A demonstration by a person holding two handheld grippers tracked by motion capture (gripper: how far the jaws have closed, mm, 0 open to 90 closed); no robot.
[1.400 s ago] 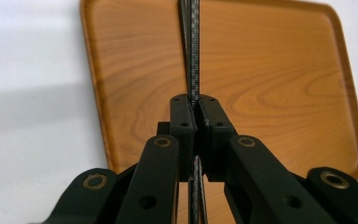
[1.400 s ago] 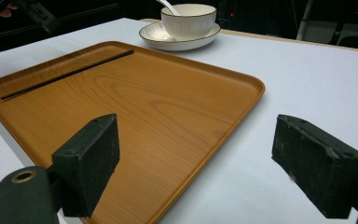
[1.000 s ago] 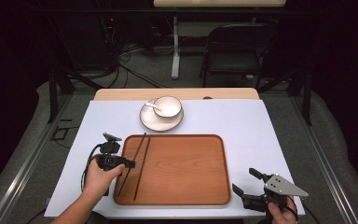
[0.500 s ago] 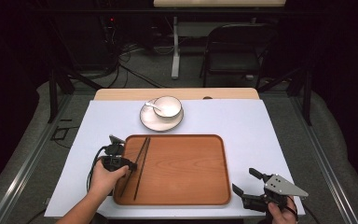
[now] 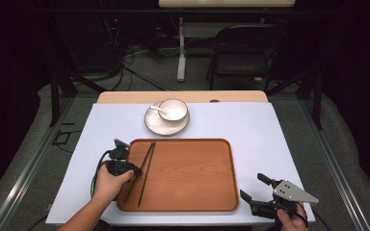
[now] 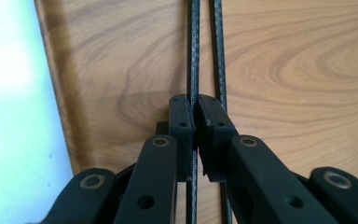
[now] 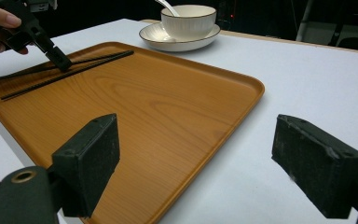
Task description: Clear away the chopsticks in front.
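I work at a table under a white cover [image 5: 231, 126], its bare wooden edge showing along the far side, in a dark room with grey carpet, cables on the floor and a black chair [image 5: 243, 53] beyond. I take the wooden tray [image 5: 188, 175] as my landmark; it lies on the near half of the cover.

At the tray's left rim my left hand [image 5: 108, 183] holds my left gripper [image 5: 134, 171], tipped inward over the tray. Its jaws are drawn nearly together around one of the two black chopsticks [image 5: 143, 169], which lie side by side along the tray's left part, running near to far. My left gripper view brings this close: the left chopstick passes straight between the pads [image 6: 182, 126], the other one runs just beside the right pad, and the wood grain and the tray's raised left lip stand out, with white cover beyond it.

Just past the tray's far rim sits a white bowl [image 5: 173, 109] on a saucer [image 5: 166, 124], a spoon [image 5: 157, 109] leaning in it.

Off the tray's near right corner, over the cover, my right hand [image 5: 293, 222] holds my right gripper [image 5: 255, 188] with its jaws spread wide and nothing between them. My right gripper view looks low across the tray toward my left gripper [image 7: 58, 58] on the chopsticks, and shows the bowl's dark rim line.
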